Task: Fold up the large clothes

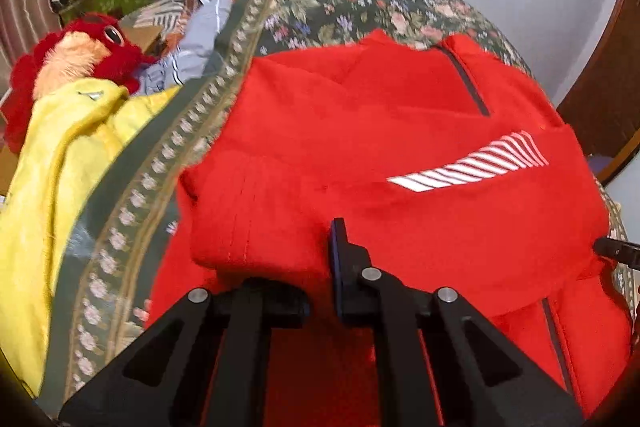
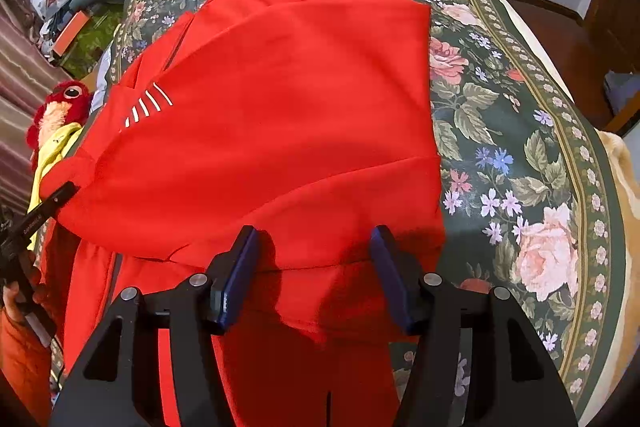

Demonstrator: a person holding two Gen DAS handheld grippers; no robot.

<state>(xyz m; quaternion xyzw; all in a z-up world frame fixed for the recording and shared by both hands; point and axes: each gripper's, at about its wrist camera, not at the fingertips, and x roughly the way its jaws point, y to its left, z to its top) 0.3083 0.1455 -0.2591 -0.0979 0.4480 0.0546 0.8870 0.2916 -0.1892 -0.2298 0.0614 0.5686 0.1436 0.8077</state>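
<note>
The left gripper [image 1: 320, 267] sits nearest the lens, its black fingers drawn together and pinching a thick fold of the bright red zip-up jacket with white reflective stripes [image 1: 400, 131]; red cloth bulges over the left finger and hides it. The right gripper [image 2: 314, 275] hovers over the jacket's near hem with its blue-padded fingers [image 2: 236, 279] apart and nothing clamped between them. The jacket lies spread on the dark green floral bedspread [image 2: 500, 131], partly doubled over, one sleeve end bunched at the left. A yellow garment [image 1: 60, 167] and a red plush toy [image 1: 80, 51] sit beside the bed's edge. To fold cleanly, I judge the right gripper should take the hem level with the left one's hold, so both corners travel together and the edge lands straight.
</note>
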